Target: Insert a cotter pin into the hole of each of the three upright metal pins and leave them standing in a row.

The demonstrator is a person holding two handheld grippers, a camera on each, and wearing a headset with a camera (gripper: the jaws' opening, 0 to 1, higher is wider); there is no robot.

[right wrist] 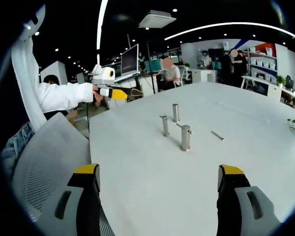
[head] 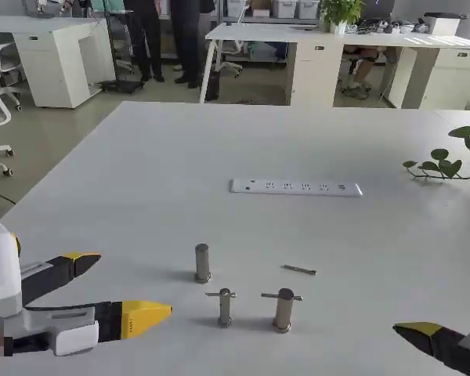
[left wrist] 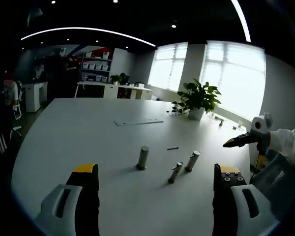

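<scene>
Three short metal pins stood upright on the white table [head: 141, 196], near its front edge. The bare pin [head: 202, 263] stood furthest back and to the left, with nothing through its top. In front of it stood the left-hand fitted pin [head: 225, 306] and, just beside that, the right-hand fitted pin [head: 283, 310], each with a thin cotter pin lying crosswise through its head. The three made a loose triangle rather than a straight row. A loose cotter pin [head: 299, 269] lay flat on the table, to the right of the bare pin and behind the right-hand fitted pin, touching neither.

The left gripper [left wrist: 156, 168] had its yellow-tipped jaws spread wide and held nothing; in the head view it sat low at the left, clear of the pins. The right gripper [right wrist: 158, 168] was likewise spread wide and empty (only one of its jaw tips came into the head view, at the lower right corner). Both were well apart from the pins, which stood between them.

Further back on the table lay a white power strip [head: 296, 187], and a leafy sprig [head: 446, 164] reached in from the right edge. The left gripper view showed a potted plant [left wrist: 199, 98] at the table's far side, by the windows. Nothing stood between the grippers and the pins.
</scene>
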